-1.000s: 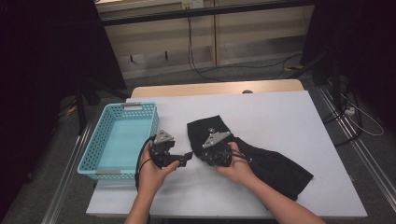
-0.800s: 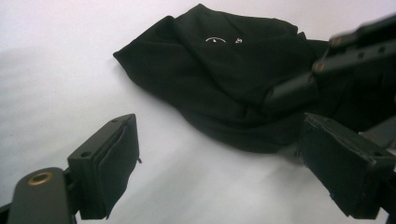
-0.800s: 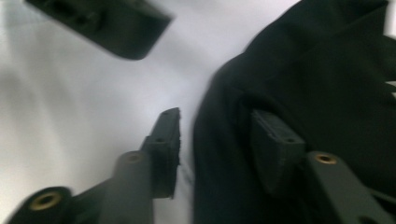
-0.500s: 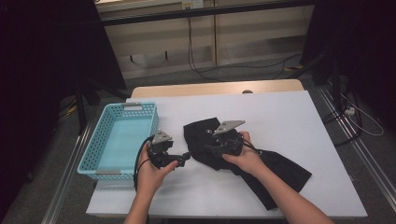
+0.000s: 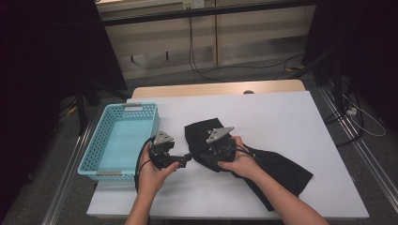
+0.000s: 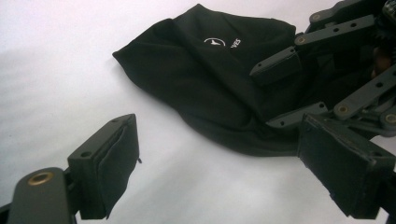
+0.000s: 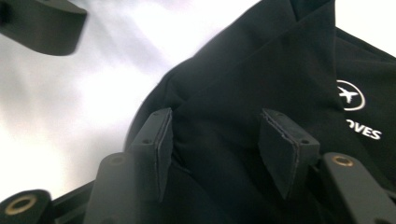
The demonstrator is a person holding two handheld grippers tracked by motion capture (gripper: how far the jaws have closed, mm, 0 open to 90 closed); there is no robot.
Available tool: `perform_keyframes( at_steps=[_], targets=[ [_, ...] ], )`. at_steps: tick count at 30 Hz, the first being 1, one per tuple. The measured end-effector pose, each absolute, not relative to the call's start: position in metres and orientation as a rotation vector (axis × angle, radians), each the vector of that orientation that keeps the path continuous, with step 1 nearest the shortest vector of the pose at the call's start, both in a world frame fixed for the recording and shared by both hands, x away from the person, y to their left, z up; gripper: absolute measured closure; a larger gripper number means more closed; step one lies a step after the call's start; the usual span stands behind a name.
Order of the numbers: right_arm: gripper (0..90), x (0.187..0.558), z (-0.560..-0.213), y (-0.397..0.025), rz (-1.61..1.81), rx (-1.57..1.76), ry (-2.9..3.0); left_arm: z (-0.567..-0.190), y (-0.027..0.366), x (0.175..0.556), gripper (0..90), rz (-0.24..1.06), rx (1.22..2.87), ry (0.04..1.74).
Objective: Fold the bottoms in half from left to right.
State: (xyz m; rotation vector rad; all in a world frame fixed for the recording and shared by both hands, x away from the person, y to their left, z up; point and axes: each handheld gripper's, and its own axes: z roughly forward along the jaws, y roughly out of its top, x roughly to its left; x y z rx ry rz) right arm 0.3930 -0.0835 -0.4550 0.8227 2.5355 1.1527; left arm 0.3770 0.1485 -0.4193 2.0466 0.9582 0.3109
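While the black garment lies spread from the middle of the high view down toward its lower right on the white table, the right gripper sits over the cloth's bunched left end, its jaws parted to a middling width with a fold of fabric between them but not yet pinched, as the right gripper view shows with both pads standing off the cloth. That placement suggests a grasp being set up at the folded edge, probably to lift or fold the piece. The left gripper waits just left of the cloth over bare table, jaws wide and holding nothing, likely ready to take a second corner. The light blue basket stands at centre left, well clear of the cloth. Much of the garment's shape is hard to read: black on black hides its seams, the right hand covers part of it, and only a small white logo stands out.
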Motion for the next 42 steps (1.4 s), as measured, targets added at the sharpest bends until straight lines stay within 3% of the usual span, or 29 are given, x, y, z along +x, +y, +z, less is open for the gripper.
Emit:
perform_keyframes(
  at_steps=[6,10,12,15,18,20,30,39,40,42],
  targets=[
    [36.1,0.389,-0.457,-0.081,1.135,0.775,2.576,-0.419,0.149,0.377,13.2,0.307,2.046,0.962],
    [41.8,0.39,-0.457,-0.081,1.124,0.806,2.558,-0.418,0.149,0.376,13.3,0.311,2.049,0.956],
    [54.9,0.39,-0.455,-0.081,1.122,0.81,2.534,-0.417,0.149,0.376,13.3,0.32,2.048,0.958],
    [65.7,0.392,-0.45,-0.085,1.153,0.835,2.489,-0.418,0.15,0.376,13.4,0.317,2.046,0.962],
    [82.4,0.395,-0.443,-0.091,1.186,0.857,2.461,-0.419,0.149,0.377,13.4,0.311,2.049,0.961],
    [86.8,0.399,-0.439,-0.095,1.226,0.871,2.455,-0.419,0.148,0.377,13.4,0.318,2.048,0.959],
    [87.2,0.428,-0.415,-0.122,1.282,1.043,2.309,-0.42,0.148,0.377,13.6,0.317,2.047,0.963],
    [87.0,0.456,-0.43,-0.138,1.2,1.221,2.204,-0.423,0.145,0.379,14.3,0.304,2.053,0.961],
    [85.0,0.458,-0.432,-0.139,1.193,1.233,2.206,-0.424,0.145,0.38,15.2,0.303,2.059,0.958],
    [70.0,0.459,-0.437,-0.139,1.152,1.243,2.193,-0.427,0.144,0.381,16.2,0.303,2.065,0.965]
  ],
)
